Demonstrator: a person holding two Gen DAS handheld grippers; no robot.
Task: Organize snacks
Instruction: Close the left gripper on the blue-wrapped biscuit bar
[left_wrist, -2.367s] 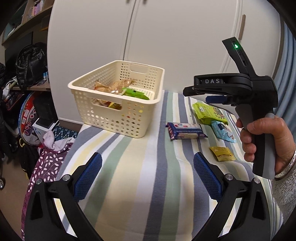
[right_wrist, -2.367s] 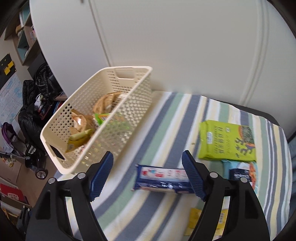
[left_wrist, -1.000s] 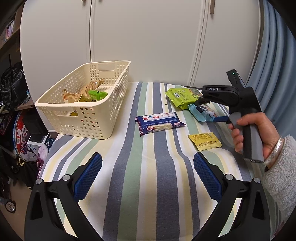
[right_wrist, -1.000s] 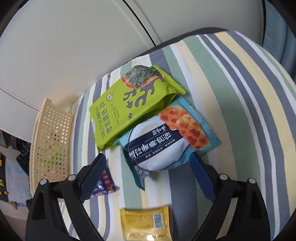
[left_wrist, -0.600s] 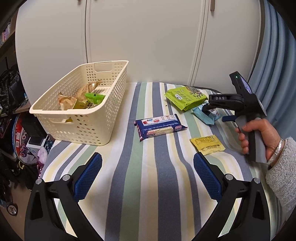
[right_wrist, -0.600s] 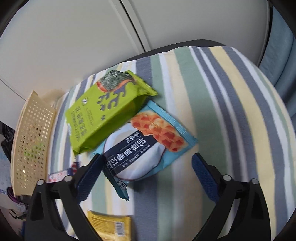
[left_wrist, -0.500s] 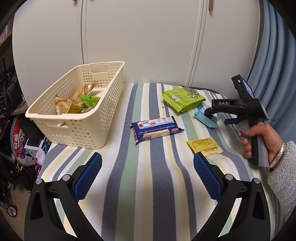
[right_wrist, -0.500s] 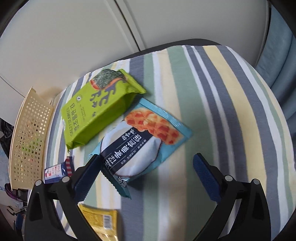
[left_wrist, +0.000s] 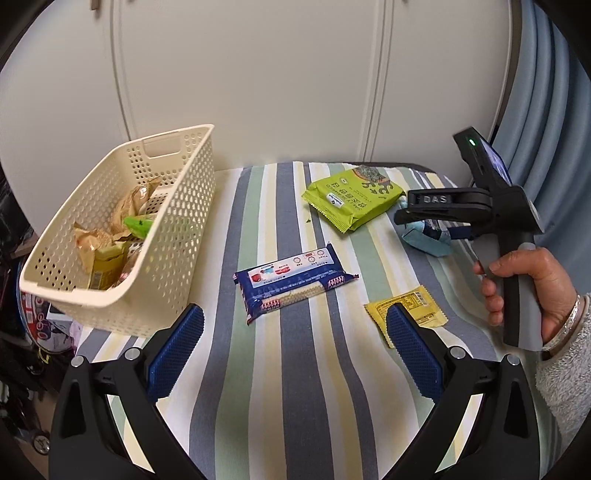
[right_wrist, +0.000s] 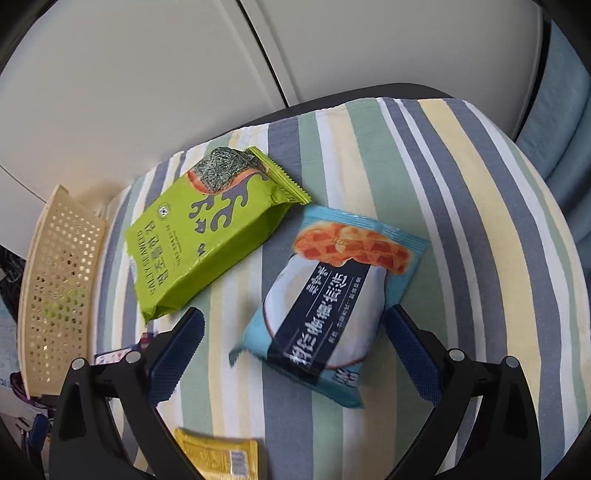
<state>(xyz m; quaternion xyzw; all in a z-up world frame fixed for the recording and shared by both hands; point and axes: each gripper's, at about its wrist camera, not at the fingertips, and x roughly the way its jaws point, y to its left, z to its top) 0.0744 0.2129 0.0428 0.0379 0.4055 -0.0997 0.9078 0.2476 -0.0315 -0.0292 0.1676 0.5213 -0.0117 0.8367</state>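
A cream perforated basket (left_wrist: 122, 236) stands at the table's left with several snack packets inside. On the striped cloth lie a blue cracker packet (left_wrist: 291, 284), a green seaweed packet (left_wrist: 352, 201), a yellow sachet (left_wrist: 410, 310) and a light blue waffle packet (left_wrist: 424, 242). My left gripper (left_wrist: 295, 347) hovers open and empty near the front edge, short of the cracker packet. A hand holds my right gripper (right_wrist: 295, 347) open over the waffle packet (right_wrist: 332, 291), which lies between its fingers. The green packet (right_wrist: 207, 236) sits just left of it, and the sachet (right_wrist: 218, 458) shows at the bottom edge.
White cupboard doors (left_wrist: 258, 92) rise behind the table, and a blue curtain (left_wrist: 546, 110) hangs at the right. The basket wall (right_wrist: 55, 284) shows at the left of the right wrist view. Bags and clutter sit on the floor past the table's left edge (left_wrist: 22, 332).
My right gripper has dropped closer to the waffle packet, which now fills the space between its fingers. My left gripper has drifted slightly, so the basket and packets look nearer.
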